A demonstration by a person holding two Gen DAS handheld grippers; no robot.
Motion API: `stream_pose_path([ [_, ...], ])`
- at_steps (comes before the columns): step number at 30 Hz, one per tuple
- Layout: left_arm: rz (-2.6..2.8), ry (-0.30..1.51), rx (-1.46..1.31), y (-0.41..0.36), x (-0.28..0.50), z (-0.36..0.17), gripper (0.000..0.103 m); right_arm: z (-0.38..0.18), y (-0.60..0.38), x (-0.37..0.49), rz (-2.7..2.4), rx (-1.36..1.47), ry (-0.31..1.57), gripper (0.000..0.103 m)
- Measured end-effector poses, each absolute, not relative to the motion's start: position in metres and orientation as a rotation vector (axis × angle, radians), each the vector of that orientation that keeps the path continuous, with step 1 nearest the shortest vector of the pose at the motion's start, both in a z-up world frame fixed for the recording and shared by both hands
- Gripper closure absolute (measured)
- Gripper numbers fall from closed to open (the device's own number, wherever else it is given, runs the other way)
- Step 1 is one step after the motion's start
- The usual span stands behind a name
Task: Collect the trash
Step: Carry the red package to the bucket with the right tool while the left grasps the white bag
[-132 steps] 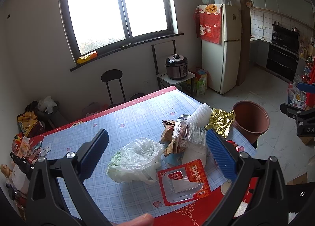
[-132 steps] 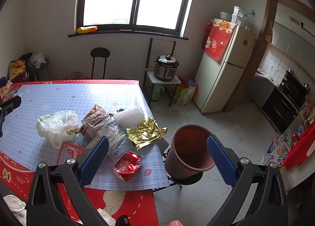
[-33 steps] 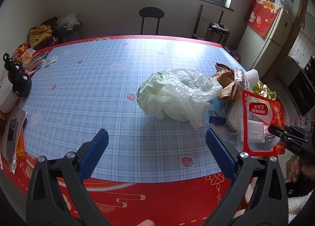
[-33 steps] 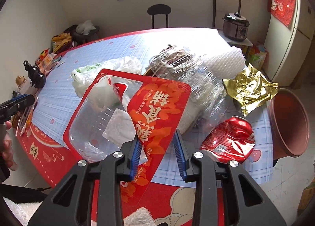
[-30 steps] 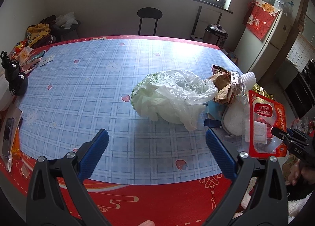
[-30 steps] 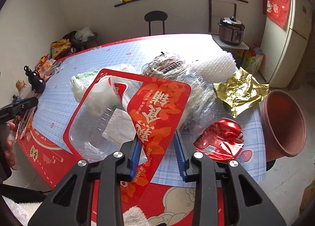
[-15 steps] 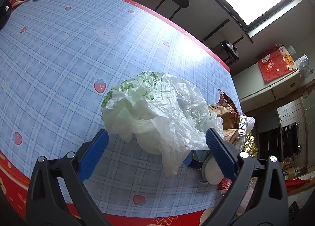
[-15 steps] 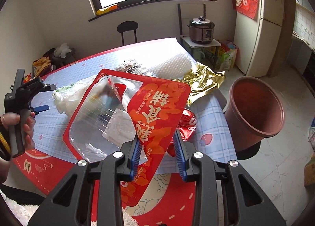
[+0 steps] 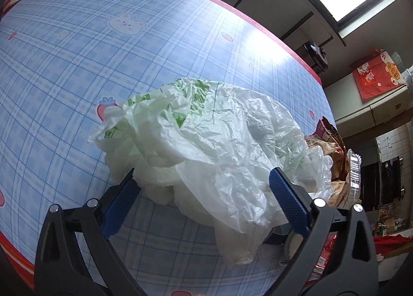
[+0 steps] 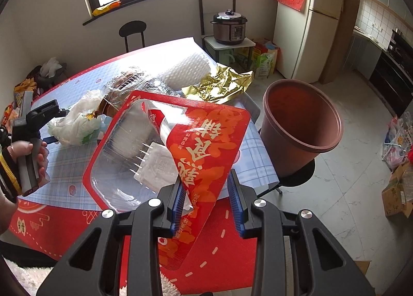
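Judging by its crumpled, translucent skin, the white plastic bag [image 9: 206, 146] will be nearly weightless, limp and slippery, so it should be taken where the film bunches thickest, at the folded lower edge, rather than on a single loose sheet that could slide out. It lies on the blue checked tablecloth [image 9: 77, 51] in the centre of the left wrist view, and the left gripper [image 9: 201, 203] stands wide apart around its near edge: the left blue pad touches or nearly touches the bag's lower-left folds, while the right pad sits in front of its lower-right flap. Nothing is pinched yet.

In the right wrist view, the right gripper [image 10: 206, 195] is closed narrow on the red-and-clear food tray package [image 10: 165, 151], gripping its red printed film at the lower centre of the frame. That package looks light but fairly stiff in its clear shell, with a floppy lid film that may tear or peel, so the hold at the edge is probably less secure than one on the rim. It hangs tilted over the table edge, with the brown bin [image 10: 302, 120] to its right, close but apart. A gold foil wrapper [image 10: 219, 84] and a bubble-wrap roll [image 10: 183, 69] remain on the table in the upper centre.
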State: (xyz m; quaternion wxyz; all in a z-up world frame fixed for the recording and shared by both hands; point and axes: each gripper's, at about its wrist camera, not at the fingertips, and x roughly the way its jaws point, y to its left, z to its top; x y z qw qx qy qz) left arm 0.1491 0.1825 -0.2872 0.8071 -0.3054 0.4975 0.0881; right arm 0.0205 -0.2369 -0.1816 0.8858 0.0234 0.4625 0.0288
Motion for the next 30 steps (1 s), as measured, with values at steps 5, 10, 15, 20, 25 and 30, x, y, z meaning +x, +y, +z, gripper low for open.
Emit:
stream_pose_path([
  [5,0.180,1.070,-0.625,0.185,0.132,-0.287,0.064,-0.179,-0.242,0.022,0.088,0.094,0.934,0.070],
  [10,0.203,1.014,-0.635,0.199,0.097,-0.270,0.081,-0.176,-0.246,0.030,0.128,0.109,0.910,0.070],
  [15,0.251,0.907,-0.590,0.204,0.054,-0.228,0.084,-0.173,-0.244,0.043,0.209,0.114,0.881,0.070],
  [20,0.341,0.806,-0.555,0.202,0.003,-0.184,0.084,-0.168,-0.245,0.052,0.303,0.112,0.847,0.070],
  [25,0.414,0.718,-0.513,0.185,-0.052,-0.146,0.084,-0.164,-0.255,0.059,0.372,0.104,0.827,0.070],
  [30,0.442,0.663,-0.475,0.156,-0.087,-0.122,0.084,-0.162,-0.269,0.059,0.404,0.095,0.810,0.070],
])
